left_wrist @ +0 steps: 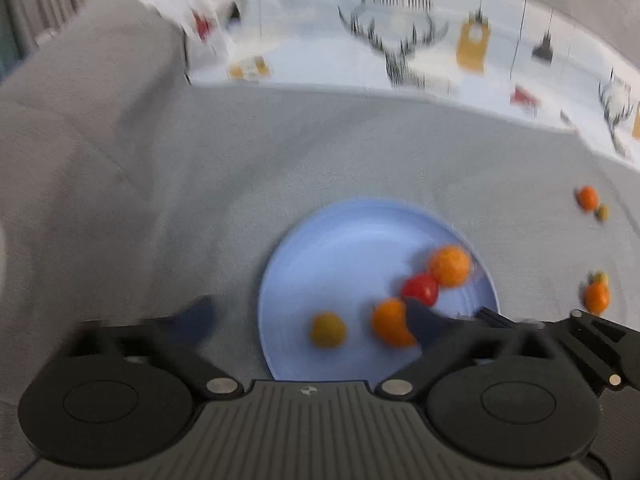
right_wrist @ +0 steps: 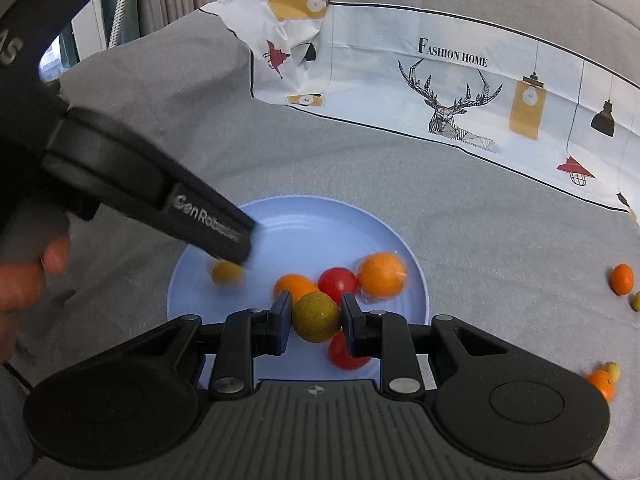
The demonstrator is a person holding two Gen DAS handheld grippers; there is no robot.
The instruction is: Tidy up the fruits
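Fruit gathered on a blue plate (right_wrist: 280, 240), one olive-green fruit (right_wrist: 316, 317) clamped in the right gripper (right_wrist: 316, 320).

Right gripper's two pads pressed against either side of the olive-green fruit, held just above the near part of the plate. Left gripper (left_wrist: 316, 320) spread wide and grasping nothing, above the plate's near left edge; seen from the right wrist as a black finger (right_wrist: 208, 228) slanting in over the plate. On the plate: a yellow-green fruit (right_wrist: 226, 273) under that finger, blurred; an orange fruit (right_wrist: 294, 284), a red tomato (right_wrist: 338, 283) and a larger orange (right_wrist: 382, 274) side by side; a second red tomato (right_wrist: 344, 354) partly hidden behind the right pad. More small orange and greenish fruits (right_wrist: 622, 279) off to the right on the grey cloth (right_wrist: 500, 240). Printed deer-pattern cloth (right_wrist: 452, 96) beyond.
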